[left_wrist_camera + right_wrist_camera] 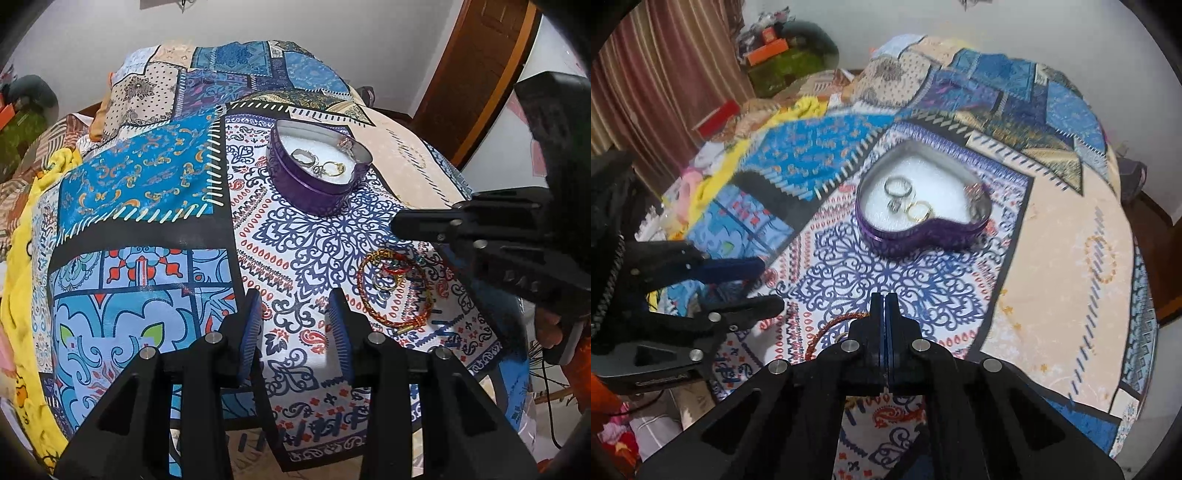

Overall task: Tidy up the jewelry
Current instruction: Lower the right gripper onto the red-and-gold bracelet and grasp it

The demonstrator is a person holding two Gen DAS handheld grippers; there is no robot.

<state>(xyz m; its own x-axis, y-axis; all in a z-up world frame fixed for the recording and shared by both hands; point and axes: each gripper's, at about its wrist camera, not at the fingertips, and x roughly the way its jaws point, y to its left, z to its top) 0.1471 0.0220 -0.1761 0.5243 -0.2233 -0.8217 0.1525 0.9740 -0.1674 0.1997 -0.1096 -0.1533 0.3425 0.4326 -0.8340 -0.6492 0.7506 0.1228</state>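
A purple heart-shaped box (314, 186) with a white lining stands open on the patterned cloth; it also shows in the right wrist view (923, 236). Silver and gold rings (905, 201) lie inside it. A red braided bracelet (397, 291) with rings and small jewelry inside its loop lies nearer, to the right. My left gripper (295, 325) is open and empty, low over the cloth left of the bracelet. My right gripper (885, 306) is shut with nothing visible between its fingers, above the bracelet, whose edge (831, 325) peeks out at its left.
The patchwork cloth (147, 184) covers a rounded surface that drops off on all sides. A yellow blanket (22, 295) and clutter lie at the left. A wooden door (476, 74) stands at the back right. The right gripper's body (498, 240) reaches in from the right.
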